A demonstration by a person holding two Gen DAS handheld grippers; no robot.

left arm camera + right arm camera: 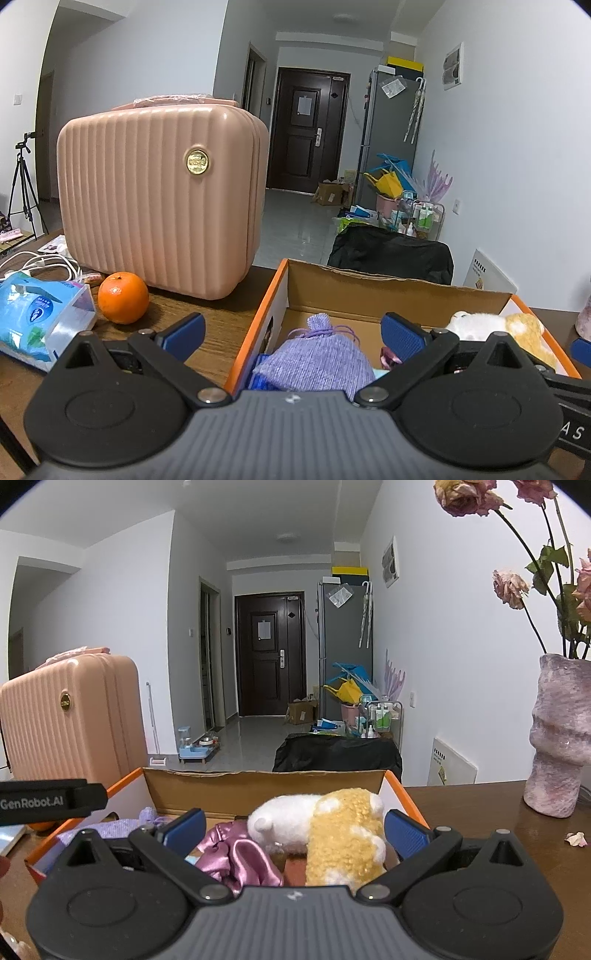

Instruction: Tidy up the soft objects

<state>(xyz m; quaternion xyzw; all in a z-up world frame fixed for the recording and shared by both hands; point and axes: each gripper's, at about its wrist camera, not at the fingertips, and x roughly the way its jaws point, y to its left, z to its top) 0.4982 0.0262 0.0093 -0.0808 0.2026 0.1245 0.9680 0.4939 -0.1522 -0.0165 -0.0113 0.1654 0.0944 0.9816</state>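
An orange-edged cardboard box [369,291] [266,786] sits on the wooden table. A purple knitted pouch [317,358] [110,827] lies at its left end. At the right end rests a white and yellow plush toy [498,325] [332,830], with a pink satin cloth [240,856] beside it. My left gripper [293,332] hangs open over the box's left wall, nothing between its fingers. Above the plush toy and the satin cloth, my right gripper [293,830] is open and holds nothing.
A pink ribbed case [159,192] [70,716] stands at the back left. An orange [123,297], a blue tissue pack [40,321] and white cables [44,266] lie left of the box. A pink vase [557,734] with dried roses stands right.
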